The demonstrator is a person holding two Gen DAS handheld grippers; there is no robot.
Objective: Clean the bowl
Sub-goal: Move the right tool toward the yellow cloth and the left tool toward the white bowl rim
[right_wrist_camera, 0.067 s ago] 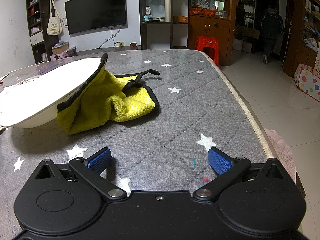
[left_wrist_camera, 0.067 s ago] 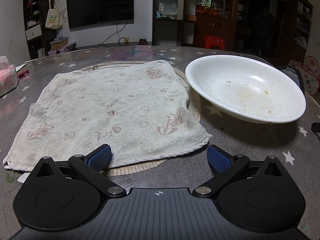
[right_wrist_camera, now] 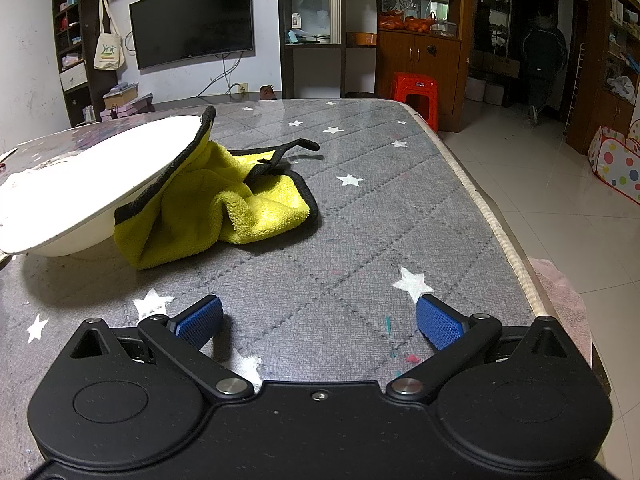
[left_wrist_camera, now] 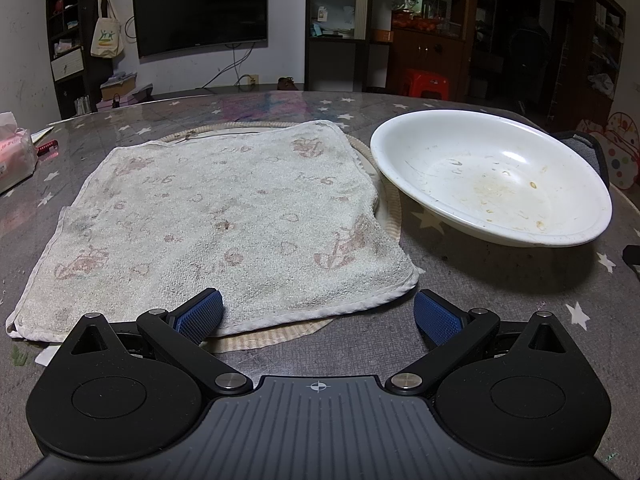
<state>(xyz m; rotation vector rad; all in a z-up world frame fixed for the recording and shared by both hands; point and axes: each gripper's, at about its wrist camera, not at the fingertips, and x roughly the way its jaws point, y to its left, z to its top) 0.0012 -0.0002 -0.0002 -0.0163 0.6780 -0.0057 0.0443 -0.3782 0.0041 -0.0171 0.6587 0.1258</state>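
Left wrist: left gripper [left_wrist_camera: 318, 314] spread, empty, at white towel's [left_wrist_camera: 224, 216] near edge; soiled bowl [left_wrist_camera: 490, 178] just right.
Right wrist: right gripper [right_wrist_camera: 318, 320] spread, empty; yellow cloth [right_wrist_camera: 224, 204] (partly under bowl) ahead-left. Pinch cloth's free fold, steady bowl.

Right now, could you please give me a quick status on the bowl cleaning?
Left claw and right claw both open, empty. Bowl still dirty, tilted on the yellow cloth. White towel lies flat beside it; nothing blocking.
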